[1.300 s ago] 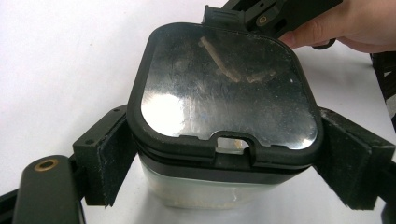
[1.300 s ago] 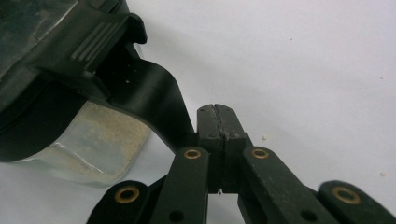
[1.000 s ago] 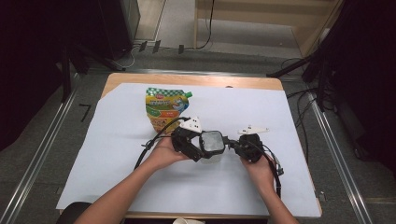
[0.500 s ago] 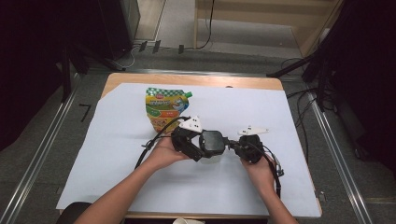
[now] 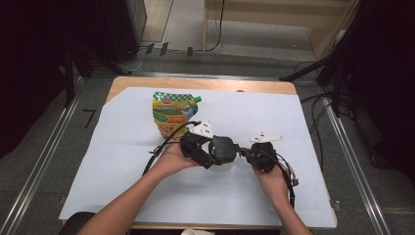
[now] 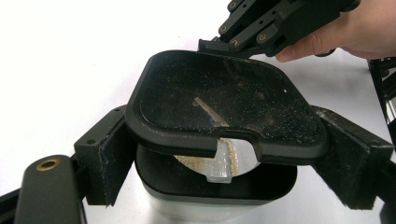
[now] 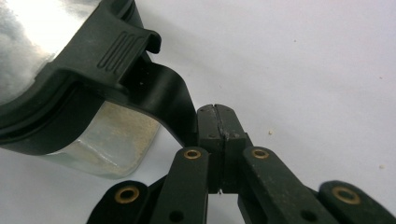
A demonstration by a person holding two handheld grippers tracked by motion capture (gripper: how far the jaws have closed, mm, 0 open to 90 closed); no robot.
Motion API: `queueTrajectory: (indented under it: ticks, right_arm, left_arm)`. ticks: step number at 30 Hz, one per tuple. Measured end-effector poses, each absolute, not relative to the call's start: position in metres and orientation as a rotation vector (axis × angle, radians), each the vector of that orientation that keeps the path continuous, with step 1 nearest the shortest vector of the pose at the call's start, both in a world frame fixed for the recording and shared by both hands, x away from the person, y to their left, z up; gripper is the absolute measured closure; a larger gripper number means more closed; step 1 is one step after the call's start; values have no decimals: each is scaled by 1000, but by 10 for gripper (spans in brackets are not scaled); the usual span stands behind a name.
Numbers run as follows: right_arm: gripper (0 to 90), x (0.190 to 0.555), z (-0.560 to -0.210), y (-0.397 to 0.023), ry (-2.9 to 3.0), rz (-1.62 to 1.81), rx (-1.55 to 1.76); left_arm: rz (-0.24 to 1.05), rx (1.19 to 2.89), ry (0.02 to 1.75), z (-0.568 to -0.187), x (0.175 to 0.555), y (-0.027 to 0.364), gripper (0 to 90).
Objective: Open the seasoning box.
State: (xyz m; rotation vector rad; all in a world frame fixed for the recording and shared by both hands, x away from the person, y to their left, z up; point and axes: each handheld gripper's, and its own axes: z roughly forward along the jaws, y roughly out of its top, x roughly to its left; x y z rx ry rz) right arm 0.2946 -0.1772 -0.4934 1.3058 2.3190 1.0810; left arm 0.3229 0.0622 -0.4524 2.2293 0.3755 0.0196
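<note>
A clear plastic container [image 5: 219, 166] with a black lid [image 5: 224, 148] stands on the white sheet at the table's middle. In the left gripper view my left gripper [image 6: 224, 172] is shut on the container's body [image 6: 205, 203], one pad on each side. The lid [image 6: 224, 102] stands tilted up above the rim, and brownish contents show underneath. My right gripper [image 7: 215, 112] is shut with nothing between its jaws, its tip against the lid's black tab strap [image 7: 163, 98]. From the left gripper view the right gripper [image 6: 219, 44] sits at the lid's far edge.
A green and orange spouted pouch [image 5: 172, 111] lies on the white sheet [image 5: 293, 117] behind the left hand. A black cable [image 5: 159, 149] trails from the left gripper. Metal rails run along both sides of the table, and dark equipment stands beyond.
</note>
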Motion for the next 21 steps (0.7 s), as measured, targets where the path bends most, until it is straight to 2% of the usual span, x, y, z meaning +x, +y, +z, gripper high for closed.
queueTrajectory:
  ticks: [17,19,21]
  right_arm:
    - [900,291,-490,-178,2314,1094,1302]
    - [900,291,-490,-178,2313,1097,1302]
    - [900,291,-489,-177,2315,1096,1300]
  left_arm:
    - [42,2251,367,-439,322,56,160]
    - [-10,2218,343,-436,321,56,289]
    - [0,2228,335,-433,320,54,302]
